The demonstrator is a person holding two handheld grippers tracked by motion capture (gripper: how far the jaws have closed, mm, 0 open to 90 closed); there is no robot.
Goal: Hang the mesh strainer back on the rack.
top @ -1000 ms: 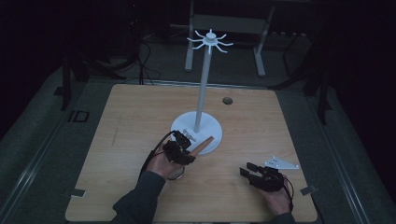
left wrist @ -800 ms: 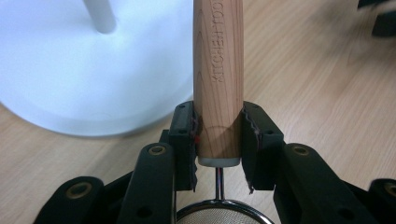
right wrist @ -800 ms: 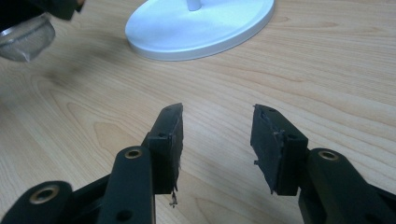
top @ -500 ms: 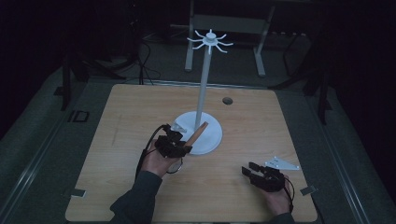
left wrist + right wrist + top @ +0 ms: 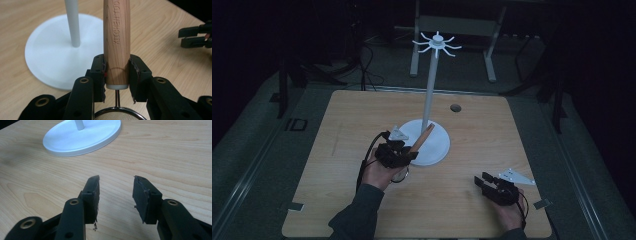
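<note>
Just beyond the sieve handle (image 5: 117,37), white stand (image 5: 50,52)

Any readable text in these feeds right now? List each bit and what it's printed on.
"KITCHEN TOO": stamped along the wooden handle clamped in the left gripper; the rest runs out of the frame.
"ID": pale mark on the grey floor left of the table; faint, uncertain.
Nothing else readable.

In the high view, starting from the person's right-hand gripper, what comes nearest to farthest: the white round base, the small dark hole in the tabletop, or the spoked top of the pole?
From the right gripper:
1. White round base, up-left at the table's middle.
2. Small dark hole, near the far edge.
3. Spoked top, high on the pole, farthest.
</note>
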